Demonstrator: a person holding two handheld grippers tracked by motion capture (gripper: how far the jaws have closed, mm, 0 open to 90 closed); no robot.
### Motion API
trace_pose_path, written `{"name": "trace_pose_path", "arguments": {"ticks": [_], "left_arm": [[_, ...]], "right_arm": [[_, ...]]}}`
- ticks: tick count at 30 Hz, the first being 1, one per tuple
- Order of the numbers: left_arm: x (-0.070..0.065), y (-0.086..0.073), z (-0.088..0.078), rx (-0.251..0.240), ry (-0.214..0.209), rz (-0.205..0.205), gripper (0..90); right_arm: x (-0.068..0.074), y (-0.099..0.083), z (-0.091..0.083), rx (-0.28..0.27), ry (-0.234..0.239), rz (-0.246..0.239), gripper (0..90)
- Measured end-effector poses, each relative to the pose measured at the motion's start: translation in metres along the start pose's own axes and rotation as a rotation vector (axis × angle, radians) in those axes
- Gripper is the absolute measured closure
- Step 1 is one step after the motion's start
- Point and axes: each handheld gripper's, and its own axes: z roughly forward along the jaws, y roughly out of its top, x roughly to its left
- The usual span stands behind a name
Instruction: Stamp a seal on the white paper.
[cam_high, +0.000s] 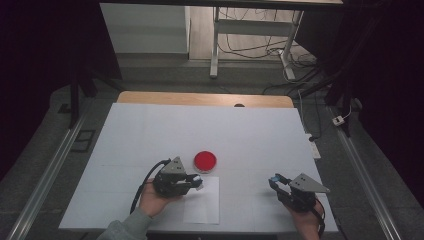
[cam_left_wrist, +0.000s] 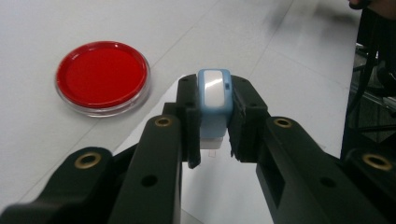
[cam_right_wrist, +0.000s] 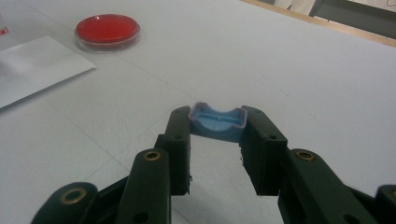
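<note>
No brand, label or readable writing shows on any of the things here. The left gripper (cam_high: 196, 181) has its jaws closed on a small blue-and-white stamp-like block (cam_left_wrist: 214, 100), pinched between the pads; in the left gripper view the block stands with its long axis running along the jaws, its pale rounded face turned up and away from the camera, a white base toward the gripper body. It hangs just over the far left corner of a white sheet of paper (cam_high: 205, 207) lying at the near middle of the table. The right gripper (cam_high: 276, 181), well apart at the near right, has its jaws closed on a blue cap (cam_right_wrist: 217, 120), a shallow tray-like piece held across the jaw tips with its hollow side up. A red round dish (cam_high: 205, 160) with a clear rim sits just beyond the paper, near the left gripper. The white table (cam_high: 150, 135) is open to the far side and left, with its wooden far edge well away.
</note>
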Motion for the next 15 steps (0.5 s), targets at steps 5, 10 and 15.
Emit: {"name": "trace_pose_path", "arguments": {"ticks": [5, 10, 15], "left_arm": [[-0.002, -0.001, 0.005, 0.010, 0.000, 0.004, 75.7], [-0.003, -0.004, 0.010, 0.022, 0.001, 0.006, 75.7], [-0.003, -0.006, 0.015, 0.031, -0.005, 0.004, 75.7]], "right_arm": [[0.000, 0.000, 0.000, 0.000, 0.005, 0.001, 64.2], [0.000, 0.000, 0.000, 0.000, 0.005, 0.001, 64.2], [0.000, 0.000, 0.000, 0.002, 0.002, 0.000, 64.2]]}}
